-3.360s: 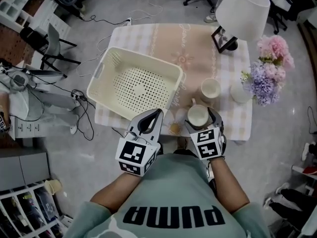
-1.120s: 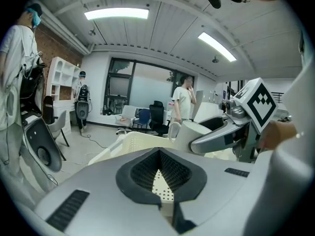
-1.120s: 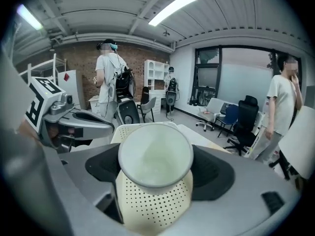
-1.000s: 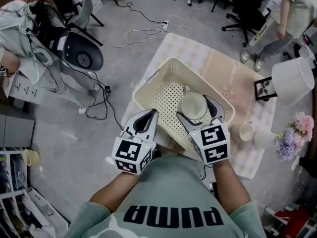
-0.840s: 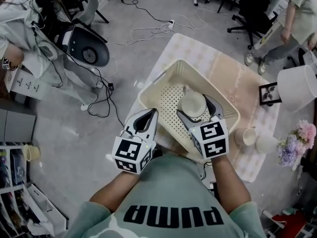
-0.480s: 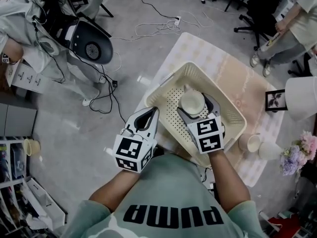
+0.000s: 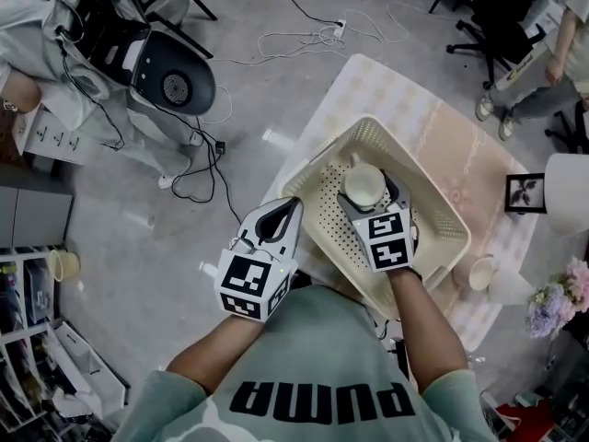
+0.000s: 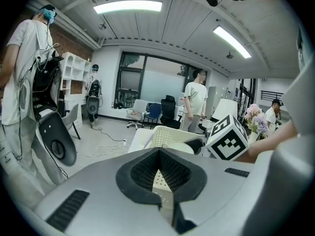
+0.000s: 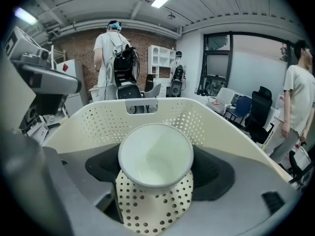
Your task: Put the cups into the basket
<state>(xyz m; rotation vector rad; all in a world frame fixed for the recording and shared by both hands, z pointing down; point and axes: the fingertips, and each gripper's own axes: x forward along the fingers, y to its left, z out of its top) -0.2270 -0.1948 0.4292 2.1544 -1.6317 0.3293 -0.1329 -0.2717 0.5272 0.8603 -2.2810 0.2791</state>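
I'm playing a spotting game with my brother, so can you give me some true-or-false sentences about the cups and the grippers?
1. The right gripper holds a white cup. True.
2. That cup hangs over the table, outside the basket. False: it is held over the basket's holed floor, between its walls.
3. The left gripper holds a cup too. False: its jaws are together with nothing between them.
4. Two more cups stand on the table beside the basket. True.

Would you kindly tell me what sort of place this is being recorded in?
Most likely an office or lab workspace: it has office chairs, loose cables strewn about, and ceiling strip lights.
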